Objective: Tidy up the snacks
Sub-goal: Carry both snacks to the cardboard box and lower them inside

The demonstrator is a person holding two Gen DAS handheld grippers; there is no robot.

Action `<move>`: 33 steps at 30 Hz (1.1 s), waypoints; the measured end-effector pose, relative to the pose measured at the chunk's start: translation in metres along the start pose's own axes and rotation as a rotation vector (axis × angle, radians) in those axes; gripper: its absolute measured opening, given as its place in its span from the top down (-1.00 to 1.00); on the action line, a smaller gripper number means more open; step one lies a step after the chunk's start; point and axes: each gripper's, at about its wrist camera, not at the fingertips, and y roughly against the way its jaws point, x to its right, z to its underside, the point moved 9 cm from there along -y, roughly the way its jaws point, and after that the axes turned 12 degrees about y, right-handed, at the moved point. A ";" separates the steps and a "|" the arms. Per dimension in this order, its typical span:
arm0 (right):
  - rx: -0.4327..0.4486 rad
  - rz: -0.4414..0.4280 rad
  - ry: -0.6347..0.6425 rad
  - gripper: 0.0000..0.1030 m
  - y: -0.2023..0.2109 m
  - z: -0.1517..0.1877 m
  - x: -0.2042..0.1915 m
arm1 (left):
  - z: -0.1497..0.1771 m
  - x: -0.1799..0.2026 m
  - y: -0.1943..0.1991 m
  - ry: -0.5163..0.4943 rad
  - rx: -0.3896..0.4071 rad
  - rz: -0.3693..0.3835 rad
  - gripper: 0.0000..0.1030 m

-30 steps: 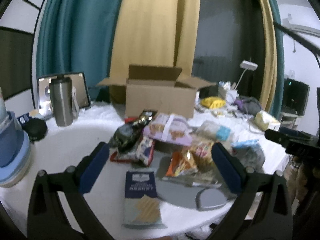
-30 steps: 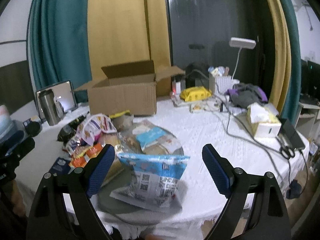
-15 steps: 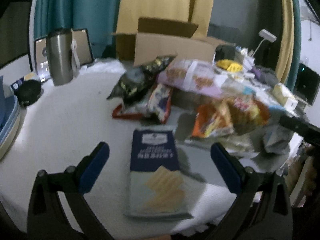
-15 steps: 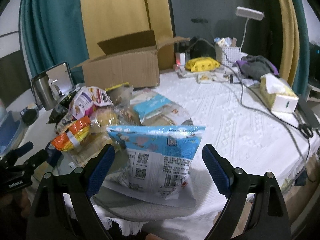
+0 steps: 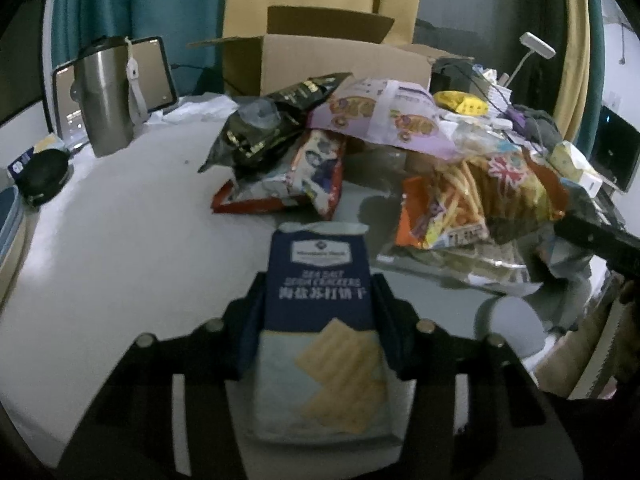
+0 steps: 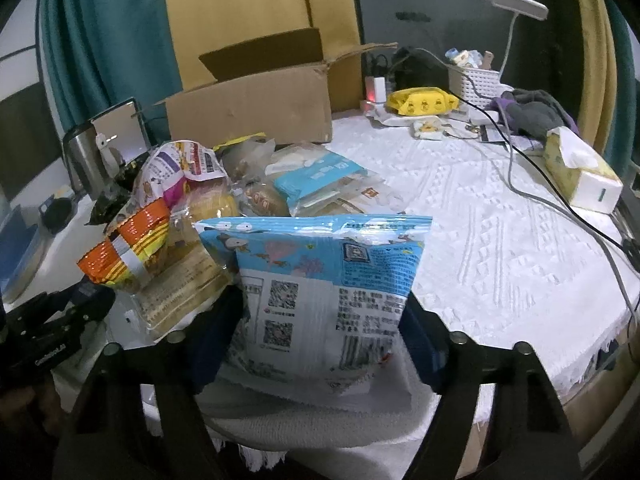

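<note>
From the left wrist camera, the left gripper (image 5: 318,320) has just been closing and its blue pads now press on both long edges of the cracker packet (image 5: 320,320), a navy and pale blue pack that lies flat on the white table (image 5: 120,240) near its front edge. Beyond it the snack pile spreads across the table: a black bag (image 5: 264,128), a red-edged bag (image 5: 304,176), a lilac bag (image 5: 384,116) and an orange fries bag (image 5: 460,204). An open cardboard box (image 5: 340,60) stands behind the pile, with a steel tumbler (image 5: 106,96) and a tablet (image 5: 152,72) at the left, before teal and yellow curtains. From the right wrist camera, the right gripper (image 6: 320,320) has likewise just been closing, and its jaws clamp the sides of the light blue snack bag (image 6: 320,280), which stands upright at the near edge of the white textured tablecloth (image 6: 500,240). Just behind it lie an orange striped pack (image 6: 132,248) and a pale blue bread bag (image 6: 320,176), with the box (image 6: 256,104) further back. A tissue box (image 6: 580,168), a yellow pouch (image 6: 420,100), a white basket (image 6: 476,80), a desk lamp (image 6: 520,4) and trailing cables occupy the right side. The left gripper (image 6: 60,320) shows at the lower left edge.
</note>
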 end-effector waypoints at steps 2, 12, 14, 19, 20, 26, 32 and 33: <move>0.011 0.003 0.006 -0.30 0.003 -0.004 0.000 | -0.006 0.002 0.005 0.008 0.012 0.015 0.01; 0.092 0.009 0.022 -0.30 0.017 -0.043 0.002 | -0.053 0.008 0.036 0.018 0.109 0.040 0.01; 0.102 0.009 0.023 -0.30 0.018 -0.050 0.002 | -0.063 0.008 0.039 0.020 0.121 0.042 0.01; 0.123 0.005 0.027 -0.30 0.017 -0.070 0.005 | -0.083 0.009 0.040 0.027 0.140 0.049 0.01; 0.128 0.004 0.029 -0.30 0.017 -0.075 0.006 | -0.088 0.010 0.040 0.028 0.144 0.051 0.01; 0.154 0.002 0.033 -0.30 0.014 -0.100 0.012 | -0.113 0.015 0.042 0.032 0.177 0.066 0.01; 0.176 -0.008 0.043 -0.30 0.007 -0.126 0.015 | -0.140 0.015 0.039 0.041 0.205 0.068 0.01; 0.179 -0.009 0.045 -0.30 0.007 -0.128 0.014 | -0.144 0.016 0.038 0.041 0.211 0.067 0.01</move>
